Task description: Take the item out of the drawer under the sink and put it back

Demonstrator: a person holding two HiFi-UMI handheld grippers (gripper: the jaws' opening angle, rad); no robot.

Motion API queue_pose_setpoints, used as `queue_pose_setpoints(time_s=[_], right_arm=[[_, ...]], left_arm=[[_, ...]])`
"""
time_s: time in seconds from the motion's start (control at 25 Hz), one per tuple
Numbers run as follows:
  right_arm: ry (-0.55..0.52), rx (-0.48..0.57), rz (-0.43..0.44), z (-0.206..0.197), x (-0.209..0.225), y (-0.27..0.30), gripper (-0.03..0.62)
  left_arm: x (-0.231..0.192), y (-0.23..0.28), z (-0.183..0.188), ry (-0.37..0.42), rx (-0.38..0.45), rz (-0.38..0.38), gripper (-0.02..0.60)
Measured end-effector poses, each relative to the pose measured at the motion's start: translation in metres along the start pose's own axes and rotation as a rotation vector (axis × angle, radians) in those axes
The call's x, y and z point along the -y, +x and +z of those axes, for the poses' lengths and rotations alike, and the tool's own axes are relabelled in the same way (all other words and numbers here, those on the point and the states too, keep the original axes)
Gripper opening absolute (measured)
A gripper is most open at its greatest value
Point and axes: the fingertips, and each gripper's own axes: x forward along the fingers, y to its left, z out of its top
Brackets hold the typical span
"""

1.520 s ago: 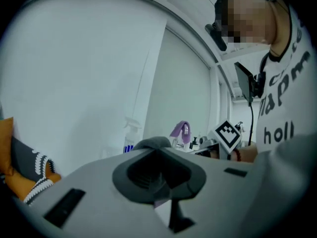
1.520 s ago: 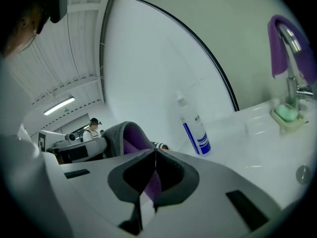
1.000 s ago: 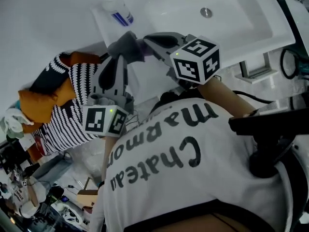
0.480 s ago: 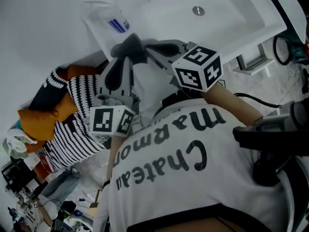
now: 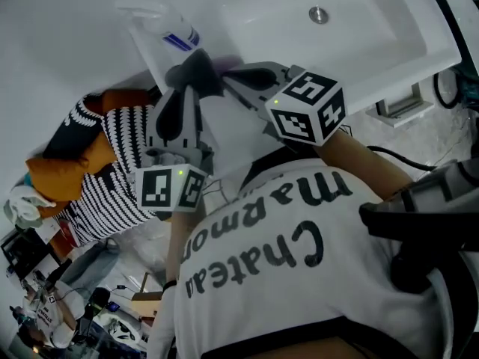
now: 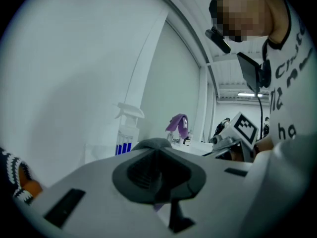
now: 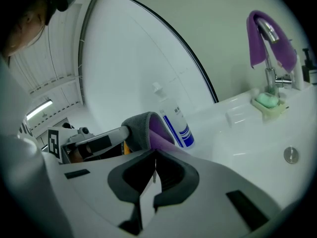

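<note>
Beside the white sink [image 5: 359, 21], the left claw [image 5: 185, 82] and right claw [image 5: 227, 72] both pinch one grey-purple cloth [image 5: 197, 63] between them.

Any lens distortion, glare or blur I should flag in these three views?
Head view: dim and flat, only the sink bright, no hard shadows. Left gripper view: strong fisheye, black corners, spray bottle hazy against a washed-out wall. Right gripper view: same fisheye bending straight edges; tap sharp, grey cloth soft.
</note>
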Motion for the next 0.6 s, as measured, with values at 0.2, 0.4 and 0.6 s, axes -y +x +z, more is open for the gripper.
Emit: queue_pose_setpoints(time_s=[0.2, 0.4, 0.6], right_arm=[[-0.012, -0.018, 0.055, 0.001, 0.011, 0.017, 0.012], [-0.011, -0.044, 0.079, -0.009, 0.020, 0.032, 0.012], [0.031, -0.025, 0.068, -0.007, 0.038, 0.041, 0.012]], left_arm=[[-0.015, 0.020, -0.010, 0.037, -0.056, 0.035, 0.029], [-0.030, 0.031, -0.026, 0.007, -0.091, 0.101, 0.029], [-0.035, 0.047, -0.048, 0.014, -0.137, 0.113, 0.029]])
